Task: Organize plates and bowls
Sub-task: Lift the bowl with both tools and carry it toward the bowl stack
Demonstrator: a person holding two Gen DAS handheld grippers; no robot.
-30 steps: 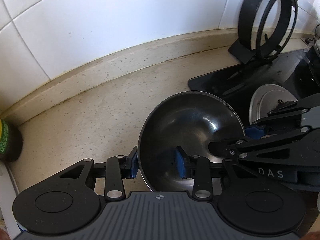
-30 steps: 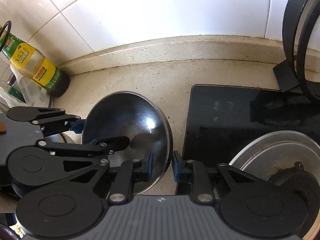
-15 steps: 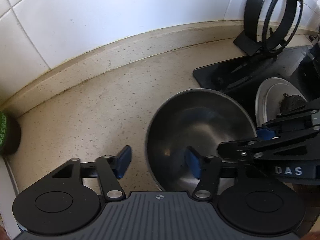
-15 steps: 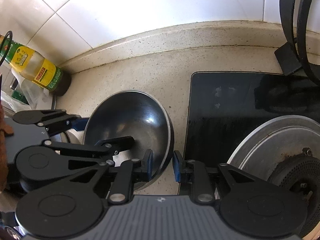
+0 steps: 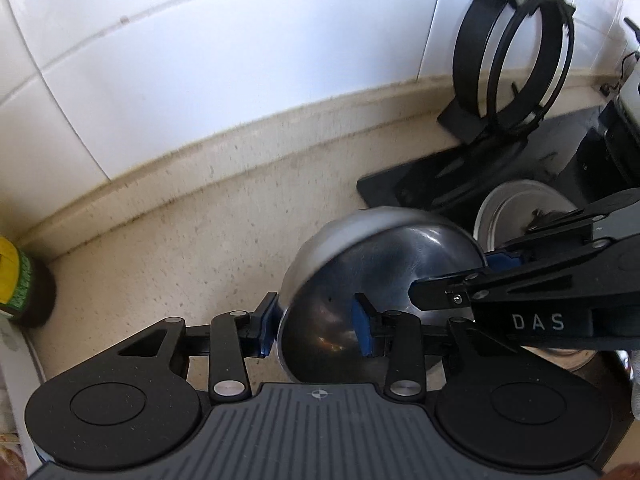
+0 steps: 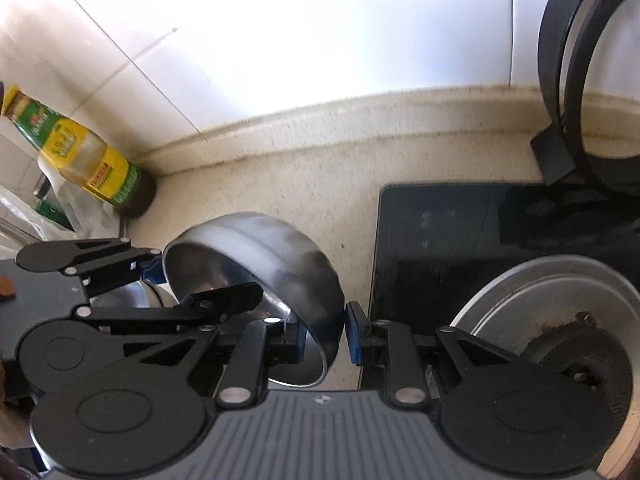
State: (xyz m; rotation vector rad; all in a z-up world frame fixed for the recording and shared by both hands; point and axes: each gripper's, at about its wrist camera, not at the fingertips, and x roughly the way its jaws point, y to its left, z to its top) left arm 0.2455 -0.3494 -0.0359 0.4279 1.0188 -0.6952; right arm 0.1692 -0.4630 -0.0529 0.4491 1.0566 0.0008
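A steel bowl [image 5: 380, 248] is tilted up on its edge above the beige counter. It also shows in the right wrist view [image 6: 272, 256], its opening turned to the left. My right gripper [image 6: 326, 338] is shut on the bowl's right rim. My left gripper [image 5: 314, 330] straddles the bowl's left rim with its blue pads [image 5: 267, 326] a little apart, open. A second steel dish [image 6: 128, 298] lies partly hidden behind my left gripper.
A black glass stove [image 6: 480, 240] with a steel burner ring [image 6: 560, 320] lies to the right. A black ring stand [image 5: 516, 60] leans against the white tile wall. An oil bottle [image 6: 80, 156] stands at the far left corner.
The bowl has tipped from lying nearly flat to standing on its edge. My left gripper, open half a second ago, has closed in around the left rim. The right gripper stays clamped.
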